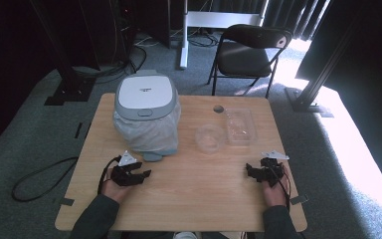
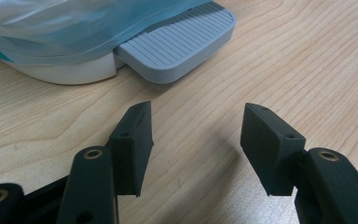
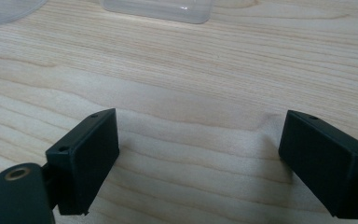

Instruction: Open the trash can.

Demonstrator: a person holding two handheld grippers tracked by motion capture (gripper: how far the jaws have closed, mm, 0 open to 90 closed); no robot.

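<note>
A small pedal bin (image 1: 146, 112) with a white and grey lid and a pale plastic liner stands at the left middle of the wooden table (image 1: 189, 199). My left gripper (image 1: 143, 172) rests on the table just in front of it, open and holding nothing. In the left gripper view the open gripper (image 2: 198, 109) faces the bin's grey ribbed pedal (image 2: 177, 39) and the liner (image 2: 74, 28), a short way off. My right gripper (image 1: 249, 172) lies near the front right, open and holding nothing. In the right gripper view, bare wood lies between the jaws of the gripper (image 3: 200, 116).
A clear round cup (image 1: 210, 138), a clear rectangular tub (image 1: 240, 127) and a small dark disc (image 1: 219, 108) sit right of the bin. The tub's edge (image 3: 158, 9) lies ahead of the right jaws. A folding chair (image 1: 251, 52) stands beyond the table.
</note>
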